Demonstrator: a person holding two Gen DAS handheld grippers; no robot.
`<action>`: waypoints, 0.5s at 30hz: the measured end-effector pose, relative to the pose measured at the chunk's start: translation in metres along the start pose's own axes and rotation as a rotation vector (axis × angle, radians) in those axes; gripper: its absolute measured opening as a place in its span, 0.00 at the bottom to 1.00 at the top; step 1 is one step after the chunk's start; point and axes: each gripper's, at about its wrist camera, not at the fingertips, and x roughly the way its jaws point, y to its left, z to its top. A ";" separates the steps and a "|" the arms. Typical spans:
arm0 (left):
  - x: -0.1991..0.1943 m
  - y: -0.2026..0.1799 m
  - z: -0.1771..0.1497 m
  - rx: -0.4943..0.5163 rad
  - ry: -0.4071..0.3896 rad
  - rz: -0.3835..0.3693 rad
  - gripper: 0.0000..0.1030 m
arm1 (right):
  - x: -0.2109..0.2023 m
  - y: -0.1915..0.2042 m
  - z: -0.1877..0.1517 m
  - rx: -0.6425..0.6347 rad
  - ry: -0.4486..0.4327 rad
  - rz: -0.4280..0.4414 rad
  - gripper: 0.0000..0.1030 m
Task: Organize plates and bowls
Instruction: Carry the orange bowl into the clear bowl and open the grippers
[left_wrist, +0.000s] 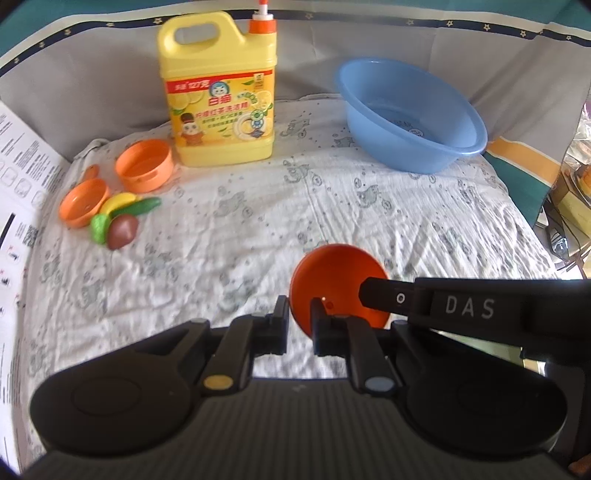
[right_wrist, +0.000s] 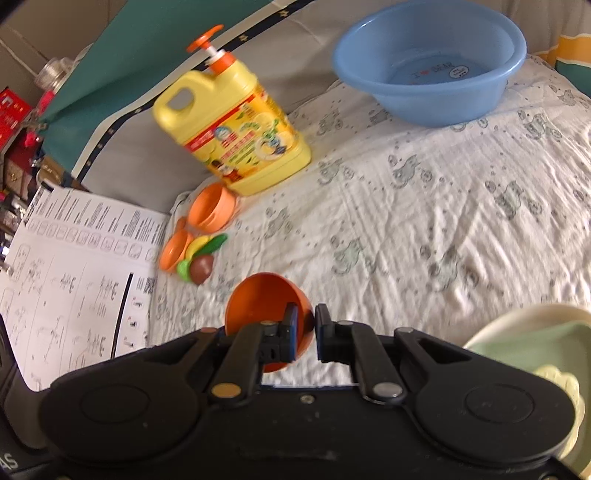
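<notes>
Orange plastic marks the small bowl (left_wrist: 334, 280) at the centre of both views; it sits tipped on its side over the white patterned cloth (left_wrist: 258, 229), with both tools on it. In the left wrist view the left hand-held gripper (left_wrist: 300, 321) has its fingers on either side of the bowl's rim, closed onto the thin wall. The right hand-held gripper (right_wrist: 304, 326) likewise straddles the rim in its own view, one finger inside the bowl (right_wrist: 264, 306) and one outside, clamped on the edge; in the left view its black body, lettered DAS, reaches in from the right across the bowl.

Farther back on the cloth a yellow detergent jug (left_wrist: 221, 92) with an orange pump stands upright, and a blue basin (left_wrist: 410, 114) rests well to its right. Near the jug lie an orange cup (left_wrist: 144, 170), a shallow orange dish (left_wrist: 84, 201) and a cluster of toy food (left_wrist: 122, 218), touching one another. A printed instruction sheet (right_wrist: 81, 266) lies at the left edge of the cloth. At the lower right of the right wrist view, pale cream and green dishes (right_wrist: 535, 347) are stacked, partly hidden by the tool.
</notes>
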 end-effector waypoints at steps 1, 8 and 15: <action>-0.004 0.001 -0.004 -0.001 -0.002 0.001 0.10 | -0.002 0.001 -0.003 -0.003 0.002 0.002 0.10; -0.024 0.010 -0.037 -0.024 -0.003 -0.011 0.11 | -0.015 0.014 -0.033 -0.031 0.026 0.000 0.10; -0.039 0.020 -0.067 -0.049 -0.004 -0.027 0.11 | -0.025 0.023 -0.059 -0.063 0.052 -0.004 0.10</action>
